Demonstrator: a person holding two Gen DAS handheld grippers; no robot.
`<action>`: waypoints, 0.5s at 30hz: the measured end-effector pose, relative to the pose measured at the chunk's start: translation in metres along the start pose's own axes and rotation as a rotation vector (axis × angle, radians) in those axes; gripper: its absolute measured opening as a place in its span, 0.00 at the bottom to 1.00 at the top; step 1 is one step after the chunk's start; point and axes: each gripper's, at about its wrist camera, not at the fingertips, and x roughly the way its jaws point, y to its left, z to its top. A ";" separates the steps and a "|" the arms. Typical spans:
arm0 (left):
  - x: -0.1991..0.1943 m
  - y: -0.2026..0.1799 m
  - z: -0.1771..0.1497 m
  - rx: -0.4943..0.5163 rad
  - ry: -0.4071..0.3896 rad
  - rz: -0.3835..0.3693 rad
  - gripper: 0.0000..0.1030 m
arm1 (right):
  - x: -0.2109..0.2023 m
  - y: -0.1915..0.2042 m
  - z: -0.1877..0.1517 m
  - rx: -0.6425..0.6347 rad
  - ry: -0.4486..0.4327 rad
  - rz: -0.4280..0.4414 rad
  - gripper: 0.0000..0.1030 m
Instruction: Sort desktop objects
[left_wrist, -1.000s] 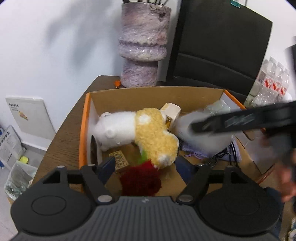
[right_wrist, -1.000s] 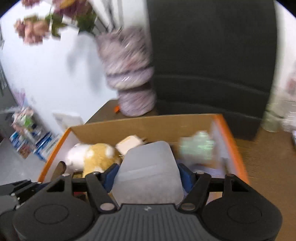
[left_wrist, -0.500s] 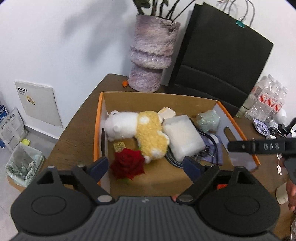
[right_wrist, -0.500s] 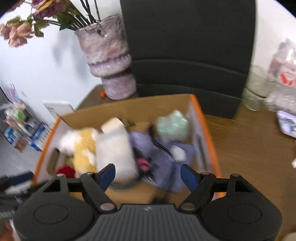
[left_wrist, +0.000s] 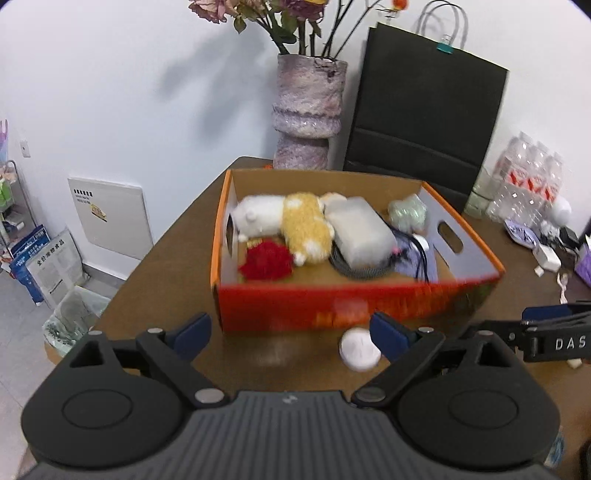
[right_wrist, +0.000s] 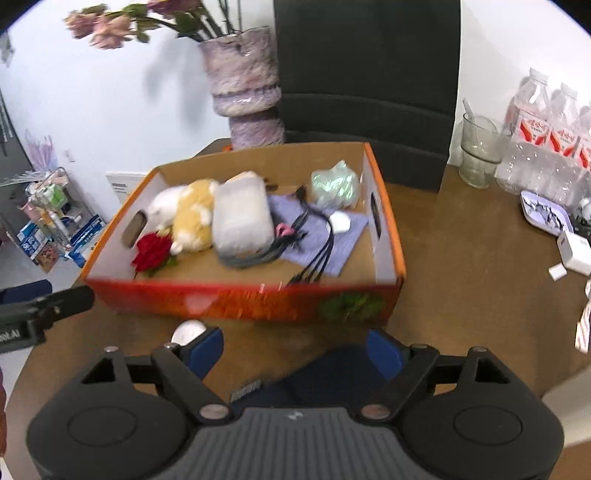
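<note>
An orange cardboard box (left_wrist: 343, 306) (right_wrist: 236, 297) stands on the brown table. In it lie a white and yellow plush toy (left_wrist: 284, 221) (right_wrist: 188, 214), a red rose (left_wrist: 266, 258) (right_wrist: 153, 251), a translucent white case (left_wrist: 360, 230) (right_wrist: 240, 216), black cables (right_wrist: 306, 240) and a pale green packet (left_wrist: 408, 212) (right_wrist: 334, 184). My left gripper (left_wrist: 290, 330) is open and empty, in front of the box. My right gripper (right_wrist: 295, 345) is open and empty, above a dark blue item (right_wrist: 332, 373). A small white round object (left_wrist: 360, 349) (right_wrist: 188, 330) lies on the table before the box.
A purple vase (left_wrist: 308, 114) (right_wrist: 245, 81) with flowers and a black bag (left_wrist: 421, 118) stand behind the box. Water bottles (right_wrist: 546, 140), a glass (right_wrist: 480, 147), a white charger (right_wrist: 574, 251) and small items lie to the right. The table edge falls away at left.
Both grippers have pulled back out of the box and toward me. The right gripper let go of the white case, which now lies in the box; the left let go of the rose.
</note>
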 end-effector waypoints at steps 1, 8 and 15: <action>-0.005 -0.002 -0.011 0.009 -0.011 -0.002 0.93 | -0.004 0.002 -0.009 -0.001 -0.017 -0.002 0.82; -0.027 -0.009 -0.072 0.080 -0.060 0.002 0.97 | -0.029 0.019 -0.076 -0.038 -0.131 0.005 0.82; -0.054 -0.009 -0.117 0.065 -0.106 -0.010 1.00 | -0.041 0.035 -0.134 -0.125 -0.255 0.041 0.82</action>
